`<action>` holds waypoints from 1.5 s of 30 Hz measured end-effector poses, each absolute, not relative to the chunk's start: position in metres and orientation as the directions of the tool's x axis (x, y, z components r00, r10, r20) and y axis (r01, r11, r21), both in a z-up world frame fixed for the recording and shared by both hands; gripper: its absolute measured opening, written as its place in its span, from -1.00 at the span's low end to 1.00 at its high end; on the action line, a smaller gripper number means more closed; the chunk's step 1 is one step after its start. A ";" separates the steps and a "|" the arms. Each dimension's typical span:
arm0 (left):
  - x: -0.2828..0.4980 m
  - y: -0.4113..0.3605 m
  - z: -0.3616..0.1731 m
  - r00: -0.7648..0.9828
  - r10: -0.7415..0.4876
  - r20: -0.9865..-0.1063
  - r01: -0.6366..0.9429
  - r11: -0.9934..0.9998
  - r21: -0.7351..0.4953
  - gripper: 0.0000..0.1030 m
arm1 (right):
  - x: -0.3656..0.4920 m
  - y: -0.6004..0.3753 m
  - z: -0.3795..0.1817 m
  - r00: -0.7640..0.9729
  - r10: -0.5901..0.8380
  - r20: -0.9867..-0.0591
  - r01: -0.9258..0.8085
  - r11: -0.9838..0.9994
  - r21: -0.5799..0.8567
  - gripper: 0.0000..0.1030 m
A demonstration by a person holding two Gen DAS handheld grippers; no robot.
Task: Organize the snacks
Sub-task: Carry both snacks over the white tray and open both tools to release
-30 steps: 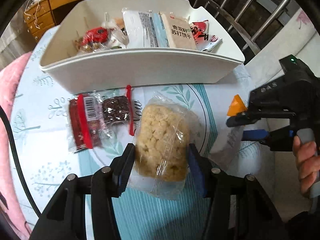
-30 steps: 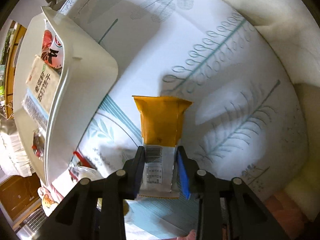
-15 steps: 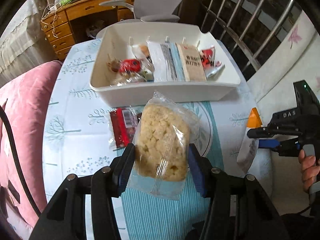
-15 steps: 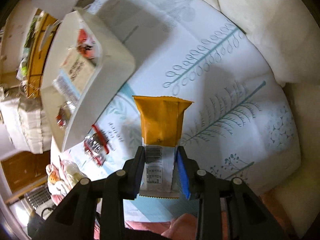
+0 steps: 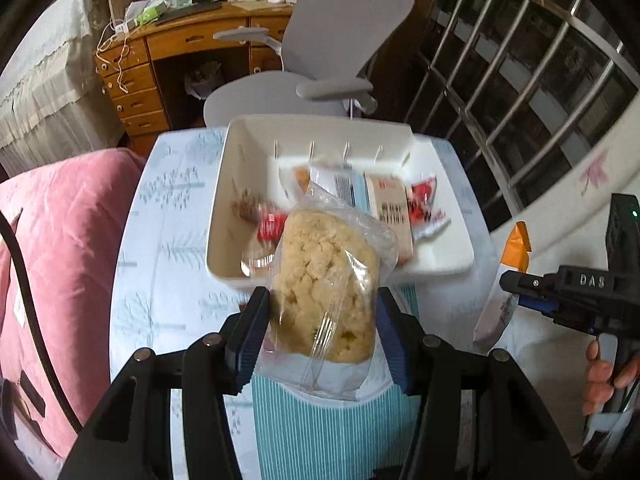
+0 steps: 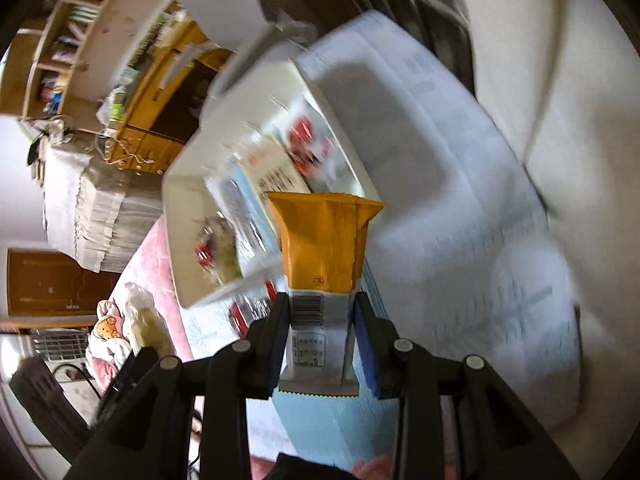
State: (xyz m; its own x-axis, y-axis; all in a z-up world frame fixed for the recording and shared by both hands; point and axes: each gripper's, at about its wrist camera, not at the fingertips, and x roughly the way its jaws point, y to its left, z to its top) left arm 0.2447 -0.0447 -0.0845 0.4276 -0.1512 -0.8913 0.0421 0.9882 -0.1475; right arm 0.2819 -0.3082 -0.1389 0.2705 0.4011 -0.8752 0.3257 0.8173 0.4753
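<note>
Left gripper [image 5: 322, 316] clamps the clear-wrapped rice cake [image 5: 326, 292]; right gripper [image 6: 322, 328] pinches the orange-and-white packet [image 6: 324, 256], both above the white bin [image 5: 432, 256].

snack packets [image 5: 386, 208] in bin [image 5: 240, 208], bin on table [image 5: 160, 280], chair [image 5: 320, 40] behind

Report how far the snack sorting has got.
Done: several packets already lie in the white bin. In hand: the left gripper clamps a clear-wrapped rice crisp cake, the right gripper an orange and white packet, both above the table, neither over the bin. Left: dropping both in, plus a red packet beside the bin.
</note>
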 end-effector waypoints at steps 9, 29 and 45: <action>0.301 -0.039 -0.076 0.470 -0.176 -0.865 0.045 0.983 -0.176 0.00 | 0.317 -0.307 -0.114 0.411 0.357 -0.839 0.235 0.847 0.476 -0.38; 0.343 -0.031 -0.090 0.420 -0.183 -0.889 0.018 0.981 -0.193 0.64 | 0.347 -0.292 -0.127 0.442 0.357 -0.823 0.207 0.852 0.481 -0.16; 0.224 0.026 -0.069 0.454 0.008 -0.891 -0.219 0.970 -0.103 0.75 | 0.286 -0.259 -0.099 0.426 0.440 -0.790 0.001 0.873 0.487 0.19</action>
